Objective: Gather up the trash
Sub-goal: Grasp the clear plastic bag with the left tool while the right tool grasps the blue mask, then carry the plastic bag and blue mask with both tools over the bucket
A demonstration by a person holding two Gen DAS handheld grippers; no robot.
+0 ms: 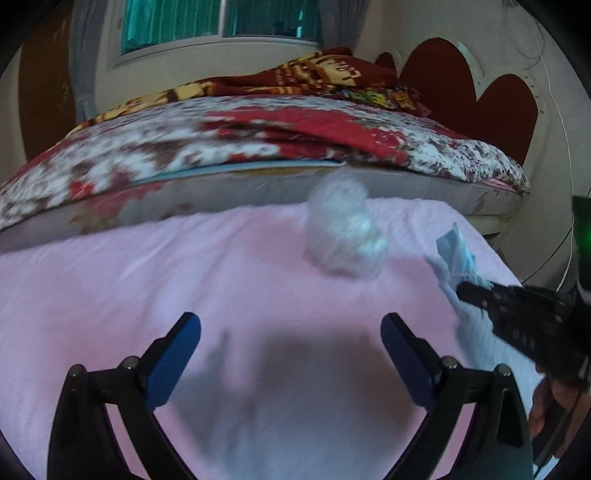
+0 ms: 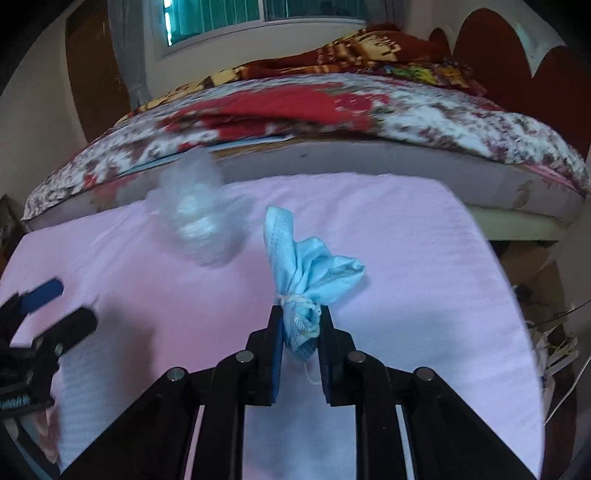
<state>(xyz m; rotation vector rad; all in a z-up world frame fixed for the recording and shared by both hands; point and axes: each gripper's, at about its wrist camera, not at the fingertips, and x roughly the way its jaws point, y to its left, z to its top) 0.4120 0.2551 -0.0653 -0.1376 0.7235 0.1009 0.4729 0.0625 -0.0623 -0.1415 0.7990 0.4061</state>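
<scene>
A crumpled light blue face mask [image 2: 306, 266], tied with its white ear loop, is pinched at its lower end in my right gripper [image 2: 301, 314], which is shut on it above the pink sheet [image 2: 406, 258]. The left wrist view shows that mask [image 1: 452, 251] at the right, sticking up from the right gripper [image 1: 465, 290]. A clear plastic bag [image 1: 343, 236] with white scraps inside stands on the sheet, ahead of my left gripper [image 1: 290, 325], which is open and empty. In the right wrist view the bag [image 2: 199, 218] is left of the mask, and the left gripper [image 2: 59, 306] shows at the left edge.
The pink sheet covers a low surface beside a bed with a floral quilt [image 1: 258, 140] and a red patterned blanket [image 1: 325, 74]. A dark red headboard [image 1: 480, 96] is at the right, a window [image 1: 221, 18] behind. Cables and clutter [image 2: 554, 332] lie past the sheet's right edge.
</scene>
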